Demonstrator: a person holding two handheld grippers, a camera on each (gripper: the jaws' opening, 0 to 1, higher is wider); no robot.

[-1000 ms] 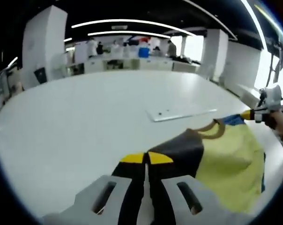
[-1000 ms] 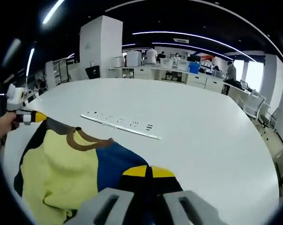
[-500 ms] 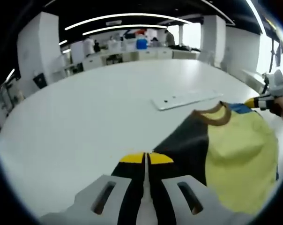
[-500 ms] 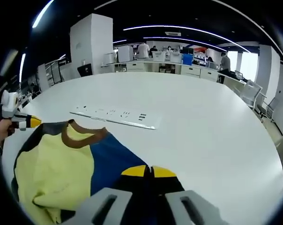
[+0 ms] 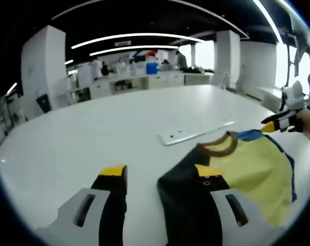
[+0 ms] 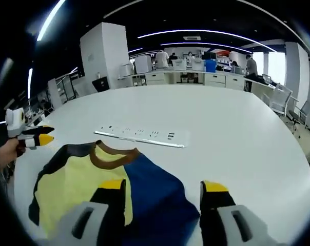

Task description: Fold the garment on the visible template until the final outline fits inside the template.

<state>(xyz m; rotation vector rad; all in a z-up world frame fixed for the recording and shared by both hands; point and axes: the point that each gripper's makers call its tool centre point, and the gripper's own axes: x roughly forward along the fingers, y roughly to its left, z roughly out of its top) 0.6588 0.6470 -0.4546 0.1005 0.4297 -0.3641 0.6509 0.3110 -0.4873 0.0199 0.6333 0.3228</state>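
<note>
I had both the left hand-held gripper [image 5: 160, 177] and right hand-held gripper [image 6: 164, 190] spread, the garment [image 6: 111, 187] lying loose (still unfolded, I judged) low on the white surface [image 6: 232, 138].

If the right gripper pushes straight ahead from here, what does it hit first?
Probably the garment: its blue sleeve lies between the open fingers of the right gripper. Beyond it is the white power strip, though depth is unclear.
</note>
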